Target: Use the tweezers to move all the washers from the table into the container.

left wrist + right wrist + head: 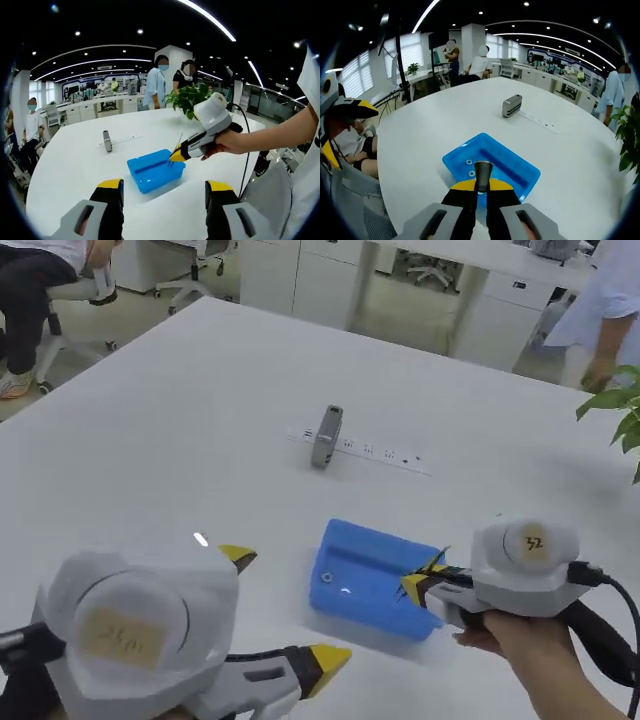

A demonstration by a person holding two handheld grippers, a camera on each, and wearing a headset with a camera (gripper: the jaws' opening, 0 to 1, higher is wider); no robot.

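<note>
Blue container (522,176), maybe two washers (471,173) inside — right hand-held gripper (481,187) pinching tweezers (481,172), left hand-held gripper (165,185) agape.

White table (200,390), blue container (370,575), power strip (380,452)

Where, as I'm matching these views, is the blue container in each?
Head view: blue container lower centre-right.
Left gripper view: container just below centre.
Right gripper view: container centre, just above the jaws.
Shared landmark: grey block beyond it.
</note>
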